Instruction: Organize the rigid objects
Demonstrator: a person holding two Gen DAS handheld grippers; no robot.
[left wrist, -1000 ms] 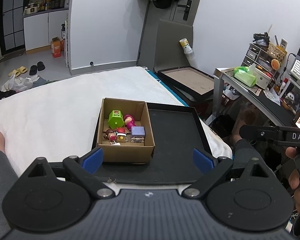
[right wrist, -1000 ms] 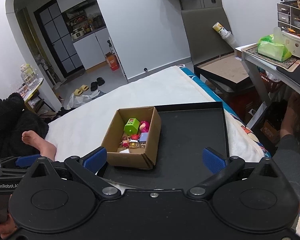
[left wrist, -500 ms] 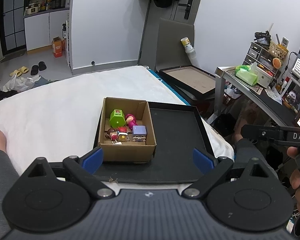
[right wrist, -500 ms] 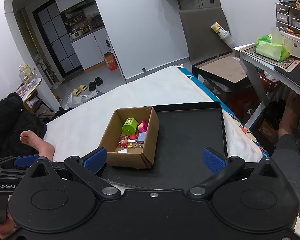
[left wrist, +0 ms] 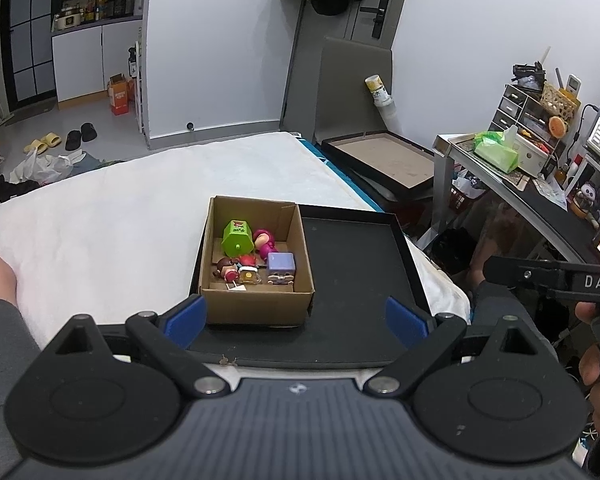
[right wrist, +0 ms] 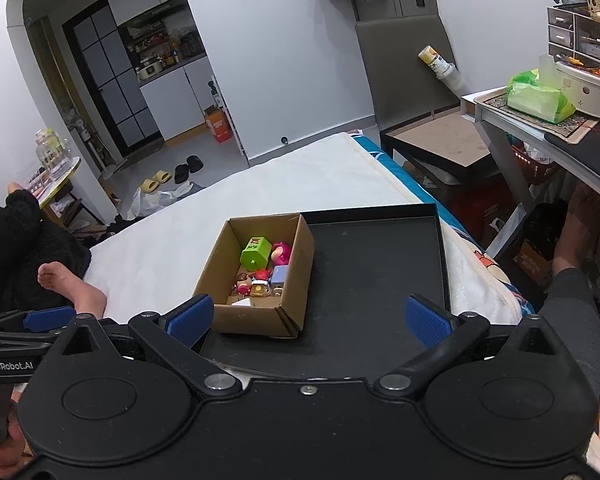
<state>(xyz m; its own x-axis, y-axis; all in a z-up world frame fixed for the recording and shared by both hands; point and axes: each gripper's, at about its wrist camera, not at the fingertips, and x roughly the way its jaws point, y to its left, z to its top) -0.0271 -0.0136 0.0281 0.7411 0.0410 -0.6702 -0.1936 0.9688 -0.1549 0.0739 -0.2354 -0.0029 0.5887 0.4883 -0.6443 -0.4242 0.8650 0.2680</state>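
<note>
I see the brown corrugated cardboard box [left wrist: 256, 276] w/ its long axis running away from me, open top up, sitting in the left part of the shallow matte black rectangular tray [left wrist: 356, 276] on the white bed [left wrist: 112, 216]. Inside: glossy green plastic block toy [left wrist: 238, 237], pink round figurine [left wrist: 265, 240], lilac cube toy [left wrist: 281, 264]. Left gripper [left wrist: 296, 316] and right gripper [right wrist: 306, 318] both level, short of the box, blue-padded fingers [left wrist: 186, 314] spread wide, holding nothing.

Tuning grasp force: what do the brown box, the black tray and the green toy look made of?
Brown box: corrugated cardboard, matte, with folded flaps and raw edges. Black tray: thin raised rim, matte dark surface; could be rigid board or plastic, cannot tell. Green toy: likely hard plastic, with a smooth, slightly glossy moulded shape.
</note>
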